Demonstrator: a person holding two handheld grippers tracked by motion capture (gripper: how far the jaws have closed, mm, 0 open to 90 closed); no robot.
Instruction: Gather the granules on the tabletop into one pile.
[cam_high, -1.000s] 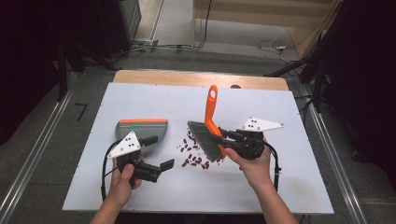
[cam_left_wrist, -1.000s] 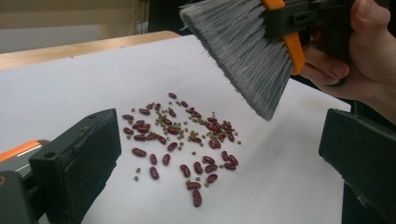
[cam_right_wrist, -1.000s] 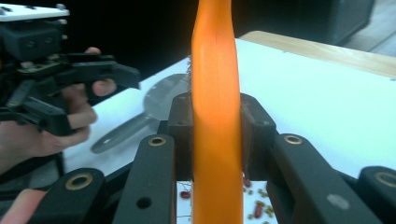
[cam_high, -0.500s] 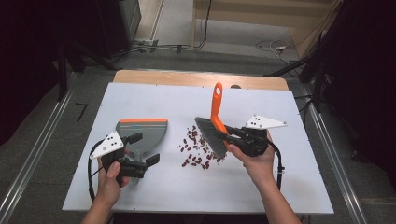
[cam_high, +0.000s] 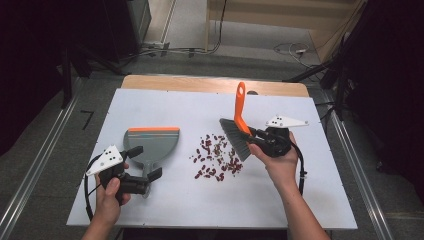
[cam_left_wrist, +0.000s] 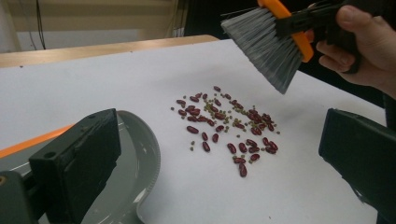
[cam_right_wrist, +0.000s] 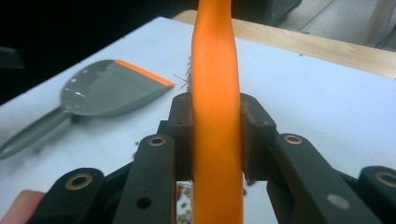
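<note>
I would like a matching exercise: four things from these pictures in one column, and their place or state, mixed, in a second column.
1. grey plastic dustpan with orange edge
2. orange-handled brush with grey bristles
3. scattered red beans
4. left claw

a. open, around the dustpan's handle
b. held in the right claw
c. loose, mid-table
d. flat on the white table, left

Pairs: 1-d, 2-b, 3-c, 4-a

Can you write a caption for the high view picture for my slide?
Right gripper holds an orange-handled brush above scattered beans; open left gripper reaches the grey dustpan.
</note>
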